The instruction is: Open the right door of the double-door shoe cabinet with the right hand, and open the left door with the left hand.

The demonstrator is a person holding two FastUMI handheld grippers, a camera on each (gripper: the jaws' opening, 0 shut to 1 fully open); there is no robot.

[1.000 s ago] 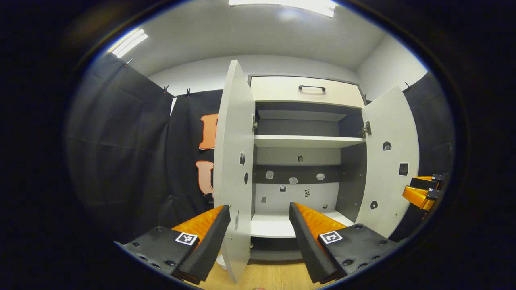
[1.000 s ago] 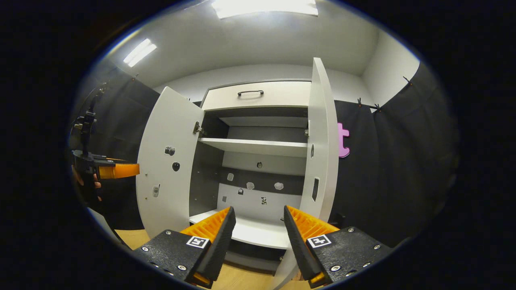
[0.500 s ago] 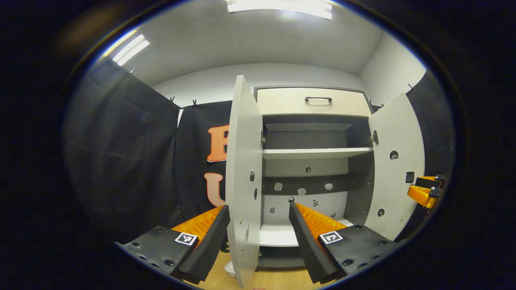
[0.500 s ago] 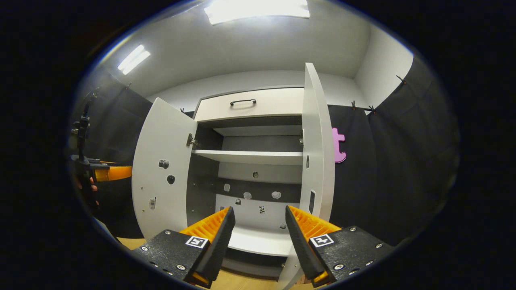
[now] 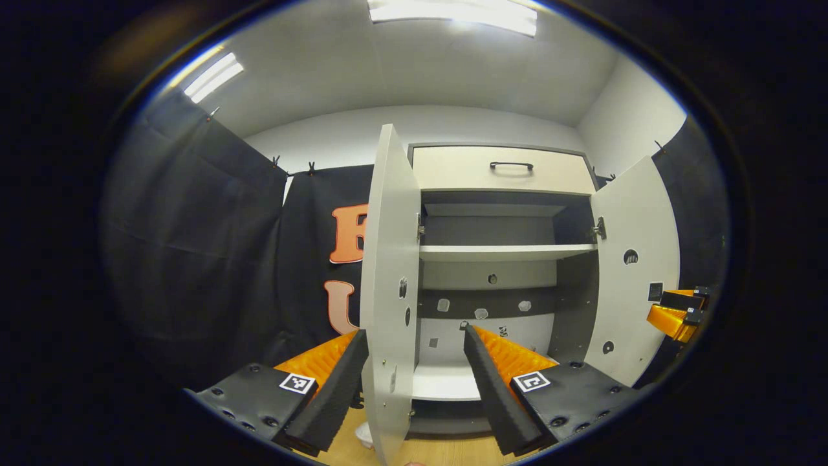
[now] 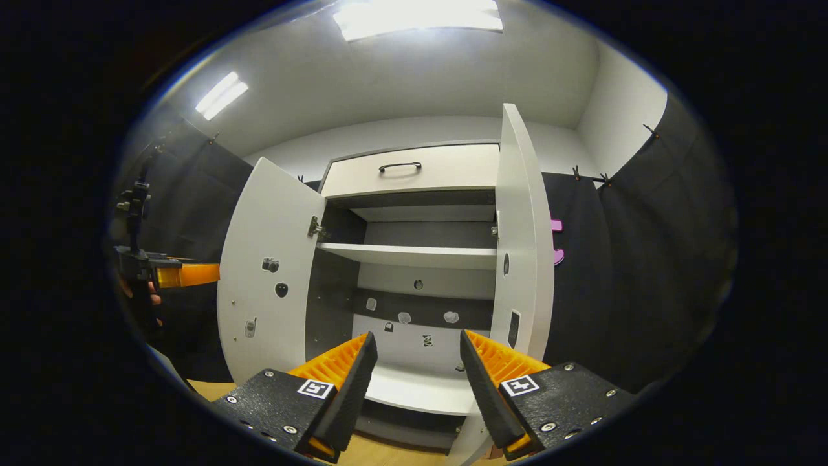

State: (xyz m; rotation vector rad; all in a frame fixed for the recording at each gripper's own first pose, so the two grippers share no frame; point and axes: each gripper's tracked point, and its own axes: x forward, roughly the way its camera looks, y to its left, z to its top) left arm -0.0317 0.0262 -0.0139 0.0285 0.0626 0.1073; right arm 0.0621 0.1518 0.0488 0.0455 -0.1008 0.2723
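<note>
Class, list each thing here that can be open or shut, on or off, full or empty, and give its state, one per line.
Left door: open.
Right door: open.
Drawer: shut.
Shelf: empty.
Ceiling lights: on.
Left gripper: open, around the left door's edge.
Right gripper: open, holding nothing.

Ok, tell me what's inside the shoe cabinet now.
With both doors open, the shoe cabinet shows one bare shelf and a bare bottom board; no shoes. Small marks dot its back panel. The drawer above is shut, contents hidden.
</note>
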